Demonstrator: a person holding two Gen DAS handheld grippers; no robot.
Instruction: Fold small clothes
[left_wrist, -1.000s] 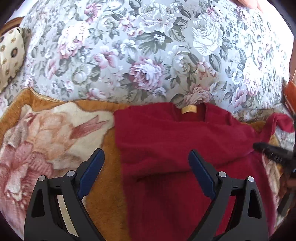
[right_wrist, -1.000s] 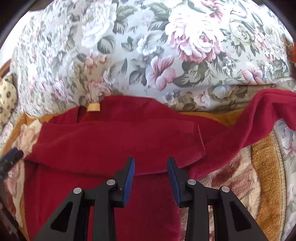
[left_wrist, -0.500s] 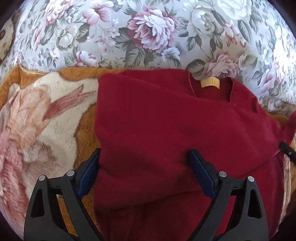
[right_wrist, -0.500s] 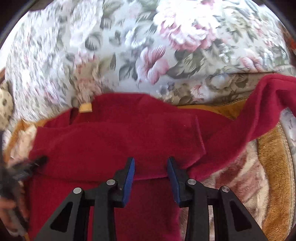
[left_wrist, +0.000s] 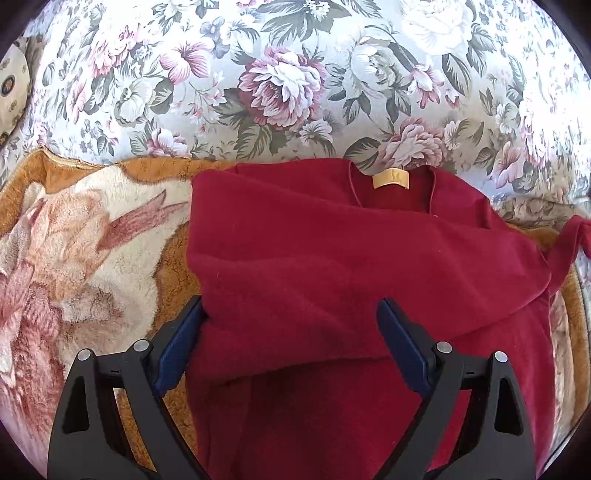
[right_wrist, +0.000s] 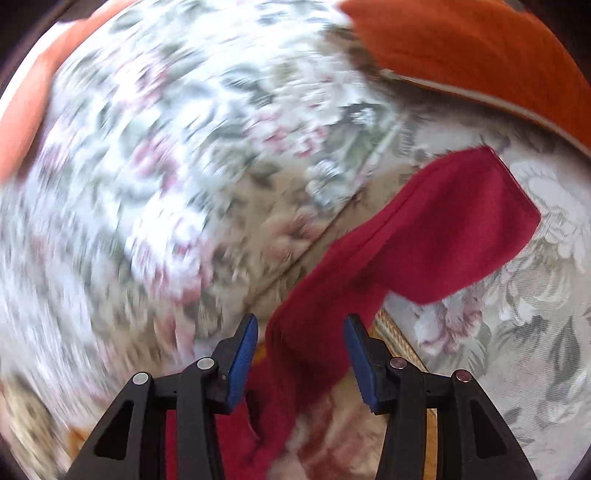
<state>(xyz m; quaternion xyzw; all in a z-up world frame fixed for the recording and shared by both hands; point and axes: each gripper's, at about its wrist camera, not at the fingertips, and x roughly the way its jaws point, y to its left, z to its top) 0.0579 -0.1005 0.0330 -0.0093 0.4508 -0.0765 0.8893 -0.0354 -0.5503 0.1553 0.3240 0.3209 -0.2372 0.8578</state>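
Work surface: a plush blanket (left_wrist: 92, 258) laid over a floral bedspread (left_wrist: 280, 85). Nearest, the left gripper (left_wrist: 290, 332) stands wide, straddling the folded-in side of the red sweater (left_wrist: 332, 251), pressing nothing. The right gripper (right_wrist: 301, 345), jaws just opening, straddles the far sleeve (right_wrist: 443, 236), ungripped. One sleeve appears folded; the other and the body fold remain.

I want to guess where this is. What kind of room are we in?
Probably a bedroom or living room at home: a floral-patterned quilted cover, a plush orange-and-cream blanket, and a dark red fleece sweater laid out for folding.
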